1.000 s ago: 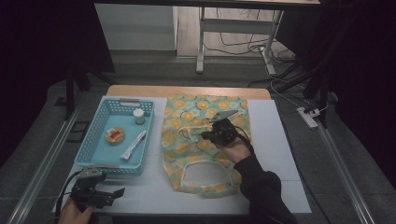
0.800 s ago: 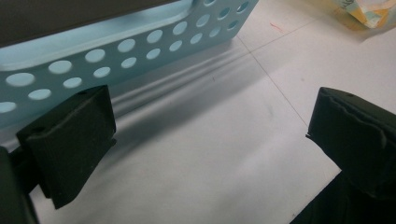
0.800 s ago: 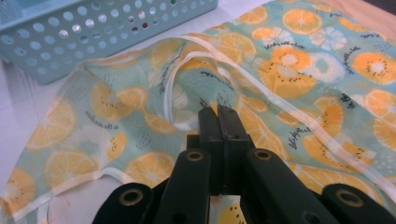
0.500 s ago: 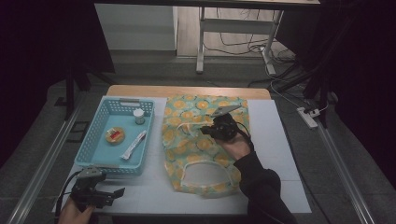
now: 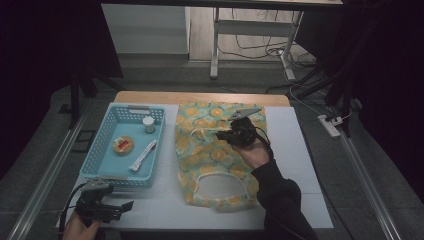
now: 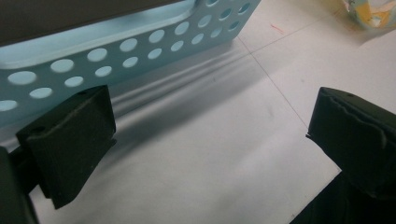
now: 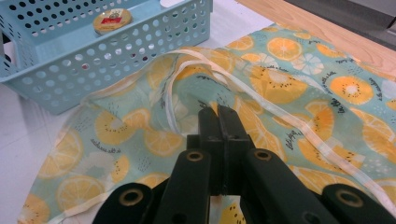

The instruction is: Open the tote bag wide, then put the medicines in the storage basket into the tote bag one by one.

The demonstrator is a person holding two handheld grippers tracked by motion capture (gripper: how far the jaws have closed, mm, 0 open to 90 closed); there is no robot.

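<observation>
Counting what lies on the table (image 5: 300, 150): one apron (image 5: 210, 150) with an orange-slice print, spread flat at the middle, and one blue basket (image 5: 107, 150) to its left holding three things: a small jar (image 5: 149, 124) at the far side, a round tin (image 5: 123, 145) and a long sachet (image 5: 143, 155). My right gripper (image 5: 222, 134) sits over the far half of the apron, jaws pressed together; in the right gripper view (image 7: 219, 112) their tips meet at a cream strap (image 7: 170, 107), though whether cloth is caught I cannot tell. My left gripper (image 5: 125, 206) rests at the near left corner, jaws spread with nothing between them. Since a second ago the right gripper has edged slightly farther; the left has kept still. Small black writing runs across the print, too small to read.
</observation>
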